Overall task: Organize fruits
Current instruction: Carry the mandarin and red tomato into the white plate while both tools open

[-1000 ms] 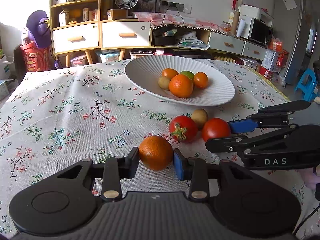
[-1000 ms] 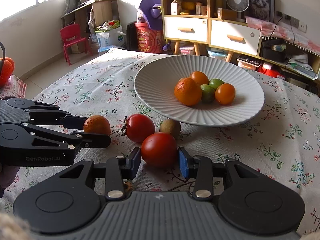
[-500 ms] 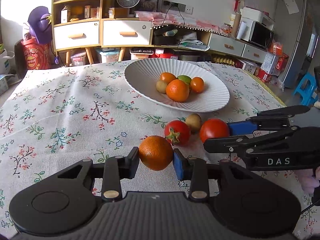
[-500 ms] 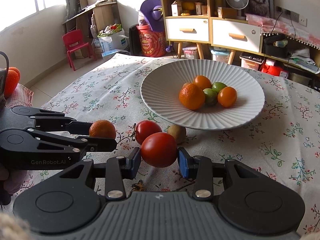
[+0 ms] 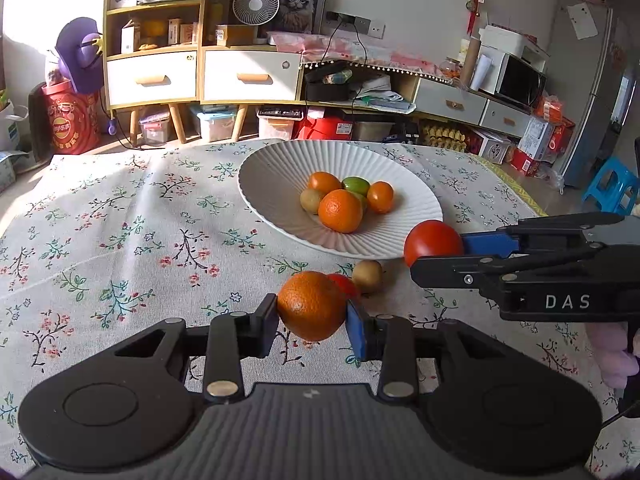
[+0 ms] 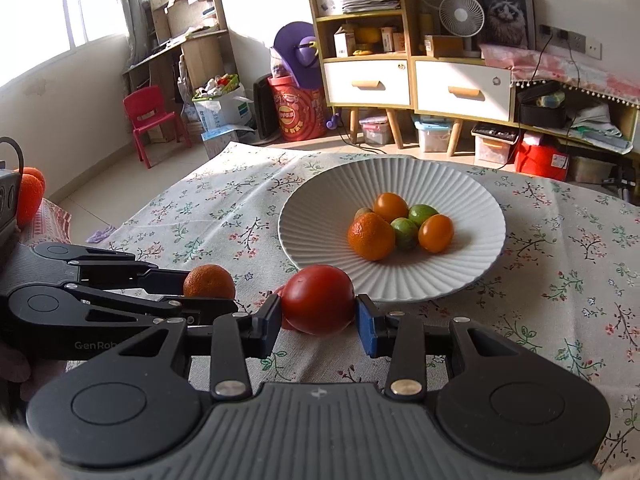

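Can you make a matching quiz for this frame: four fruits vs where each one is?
Things:
1. orange
2. tomato
3. kiwi
4. lime

Places:
A. in the white plate
B. lying on the tablecloth
C. held in the right gripper
D. held in the left gripper

Pairs: 1-D, 2-C, 3-B, 4-A
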Tool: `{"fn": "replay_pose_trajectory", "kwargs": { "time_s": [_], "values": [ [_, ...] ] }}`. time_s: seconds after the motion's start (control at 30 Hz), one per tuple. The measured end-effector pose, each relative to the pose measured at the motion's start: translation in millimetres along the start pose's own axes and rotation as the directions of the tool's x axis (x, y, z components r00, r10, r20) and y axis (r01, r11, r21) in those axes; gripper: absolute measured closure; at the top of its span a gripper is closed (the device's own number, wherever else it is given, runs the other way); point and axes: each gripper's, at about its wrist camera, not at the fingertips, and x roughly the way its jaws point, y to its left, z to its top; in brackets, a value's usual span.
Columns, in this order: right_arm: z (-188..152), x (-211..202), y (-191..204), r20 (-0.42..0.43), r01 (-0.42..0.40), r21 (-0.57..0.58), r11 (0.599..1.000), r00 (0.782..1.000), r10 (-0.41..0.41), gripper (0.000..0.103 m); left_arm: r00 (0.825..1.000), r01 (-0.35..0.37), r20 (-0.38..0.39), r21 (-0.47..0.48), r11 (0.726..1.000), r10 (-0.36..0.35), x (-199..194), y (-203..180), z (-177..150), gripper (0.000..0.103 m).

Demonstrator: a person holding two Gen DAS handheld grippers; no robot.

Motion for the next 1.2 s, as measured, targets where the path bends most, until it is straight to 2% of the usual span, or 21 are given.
{"fn": "replay_pose_trajectory", "kwargs": {
  "time_s": [0.67, 1.0, 1.2],
  "values": [
    [22, 4, -53, 0.011, 0.099, 0.078, 0.992, 0.995, -0.100, 0.066, 1.000, 0.020, -0.003, -0.018, 1.000, -0.020, 30, -29, 28, 0.065],
    [30, 19, -62, -0.014, 0.068, 0.080, 0.994, 0.998, -0.068, 0.066, 1.000, 0.026, -0.006, 0.007, 1.000, -0.026, 57, -43, 38, 0.065],
    [35, 35, -71, -0.030, 0.107, 0.056, 0.993, 0.994, -0.106, 0.066, 0.999, 0.031, -0.020, 0.006, 1.000, -0.030, 78, -52, 39, 0.065]
  ]
}}
